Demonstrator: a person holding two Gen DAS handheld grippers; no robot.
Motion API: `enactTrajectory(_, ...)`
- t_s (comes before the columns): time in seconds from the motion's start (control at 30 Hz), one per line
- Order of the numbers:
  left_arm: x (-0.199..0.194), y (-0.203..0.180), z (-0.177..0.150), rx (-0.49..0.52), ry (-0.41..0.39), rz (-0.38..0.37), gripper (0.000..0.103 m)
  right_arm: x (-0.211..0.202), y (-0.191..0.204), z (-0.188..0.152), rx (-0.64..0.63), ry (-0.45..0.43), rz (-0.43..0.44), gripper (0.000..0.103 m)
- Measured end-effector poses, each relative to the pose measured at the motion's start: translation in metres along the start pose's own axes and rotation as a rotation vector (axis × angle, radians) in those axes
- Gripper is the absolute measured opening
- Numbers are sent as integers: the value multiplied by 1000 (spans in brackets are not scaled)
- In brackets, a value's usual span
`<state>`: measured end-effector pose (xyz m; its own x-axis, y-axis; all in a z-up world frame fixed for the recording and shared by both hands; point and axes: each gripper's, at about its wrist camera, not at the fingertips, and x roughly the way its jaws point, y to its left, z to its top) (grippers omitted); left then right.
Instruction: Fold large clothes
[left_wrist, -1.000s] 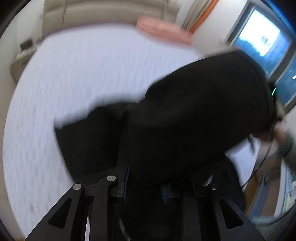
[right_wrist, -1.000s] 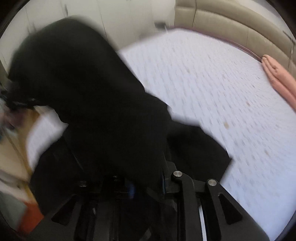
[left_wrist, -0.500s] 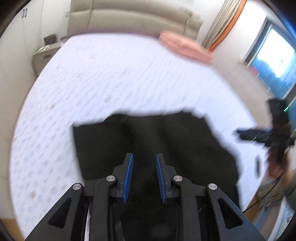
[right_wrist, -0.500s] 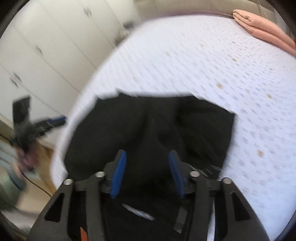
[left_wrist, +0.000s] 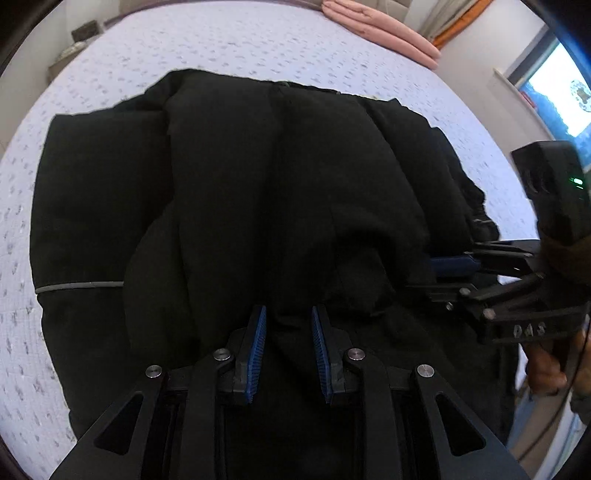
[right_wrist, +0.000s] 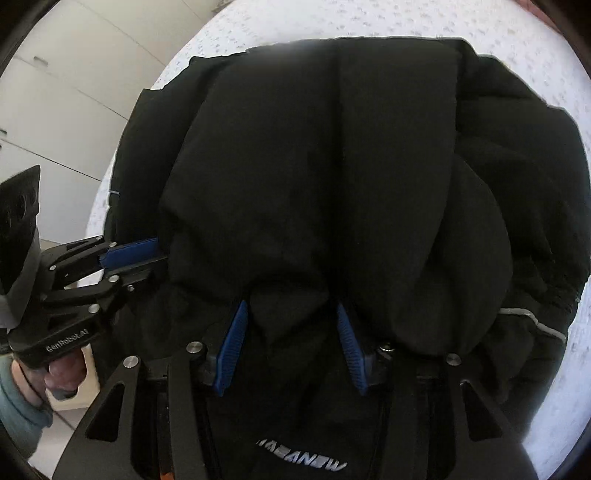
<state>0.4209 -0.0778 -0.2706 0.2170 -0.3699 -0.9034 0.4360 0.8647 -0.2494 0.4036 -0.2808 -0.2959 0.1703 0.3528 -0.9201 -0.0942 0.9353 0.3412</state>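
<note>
A large black padded jacket (left_wrist: 258, 166) lies folded in a thick bundle on the bed; it fills the right wrist view (right_wrist: 332, 147) too. My left gripper (left_wrist: 288, 310) hovers low over its near edge, blue pads slightly apart and bare. My right gripper (right_wrist: 291, 305) is beside it, at the bundle's right side in the left wrist view (left_wrist: 432, 277). Its jaws are closing, wider apart, with a raised ridge of fabric between them that the pads do not press. In the right wrist view the left gripper (right_wrist: 159, 258) pokes in from the left.
The bed (left_wrist: 221, 40) has a pale lilac dotted cover. Folded pink cloth (left_wrist: 384, 26) lies at its far edge. White wardrobe doors (right_wrist: 55, 92) stand to the left, a window (left_wrist: 554, 96) to the right. A person's hand (right_wrist: 62, 373) holds the left gripper's handle.
A second ago both grippers held the jacket up in the air. It now lies folded on the bed, released, and both grippers have dropped close over it. The right jaws stand wider.
</note>
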Motion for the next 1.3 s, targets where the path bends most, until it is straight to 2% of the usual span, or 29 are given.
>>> enactTrajectory(0.07,1,3,3,-25,8,-6,26,-1,2,-1,-8,-7,-21,49)
enactTrajectory(0.17,-9,11,8,-92,19,-55,26,-8,-2,-2,16,1,7,49)
enactTrajectory(0.27,-43,8,9,-102,-24,-85,26,-41,-6,1,34,-34,91,50)
enactTrajectory(0.37,-69,3,-1,-106,-44,-127,26,-80,4,-6,-11,-94,154,50)
enactTrajectory(0.43,-68,-1,-11,-106,-20,-126,26,-85,9,-15,-48,-98,173,50)
enactTrajectory(0.47,-59,-2,-17,-103,6,-102,26,-76,13,-17,-55,-90,169,50)
enactTrajectory(0.5,-45,-1,-21,-110,40,-78,26,-63,13,-21,-57,-66,121,50)
enactTrajectory(0.57,-21,7,-24,-158,80,-95,27,-28,8,-23,-26,-2,28,46)
enactTrajectory(0.63,-12,17,-25,-220,66,-145,27,-14,-1,-27,27,-19,41,44)
enactTrajectory(0.77,-23,37,-34,-263,54,-215,27,-24,-8,-27,88,-25,49,42)
enactTrajectory(0.93,-47,35,-41,-198,22,-224,27,-47,4,-23,127,-38,-19,47)
enactTrajectory(1.03,-62,30,-46,-147,1,-204,27,-62,21,-32,129,-65,-115,48)
enactTrajectory(1.07,-59,17,-44,-130,1,-191,27,-67,25,-35,129,-72,-120,48)
enactTrajectory(1.17,-77,9,-58,-77,2,-176,27,-81,41,-43,142,-91,-155,48)
enactTrajectory(1.3,-102,12,-76,-30,3,-180,27,-90,66,-59,158,-114,-191,48)
